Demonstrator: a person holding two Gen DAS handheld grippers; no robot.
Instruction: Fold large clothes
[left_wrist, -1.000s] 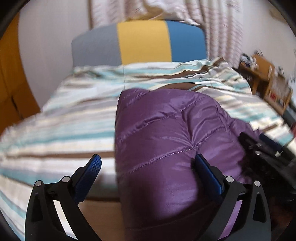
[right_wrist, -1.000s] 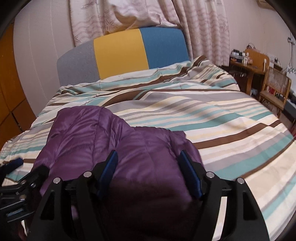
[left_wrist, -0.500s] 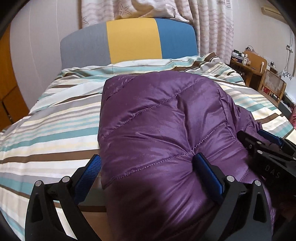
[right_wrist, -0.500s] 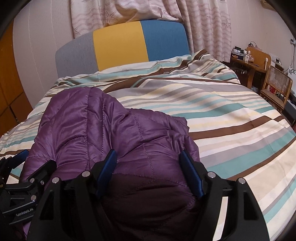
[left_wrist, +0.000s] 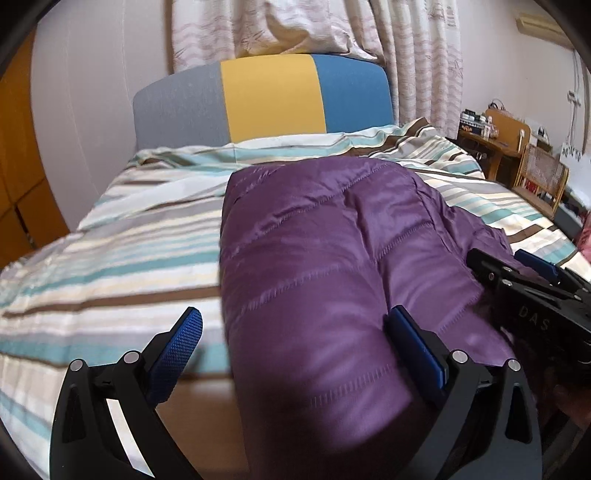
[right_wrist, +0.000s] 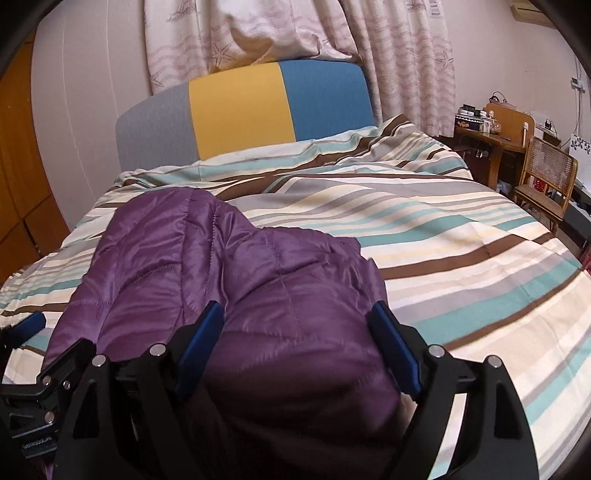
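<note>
Purple quilted puffer jacket (left_wrist: 332, 266) lies bunched at the near edge of the striped bed (right_wrist: 461, 258), long axis running toward the headboard. Judged light, soft, slippery-shelled; best gripped at a stitched seam or hem. Left hand-held gripper (left_wrist: 295, 332) and right hand-held gripper (right_wrist: 299, 328): fingers spread apart, straddling padding, not clamped.

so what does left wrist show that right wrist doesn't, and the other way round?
Left wrist only: wooden floor strip below the bed edge, and the right gripper seen from the side. Right wrist only: the wicker-back chair in full, and the left gripper at its frame edge. Both: purple quilted jacket between open jaws, striped duvet, tricolour headboard.
</note>
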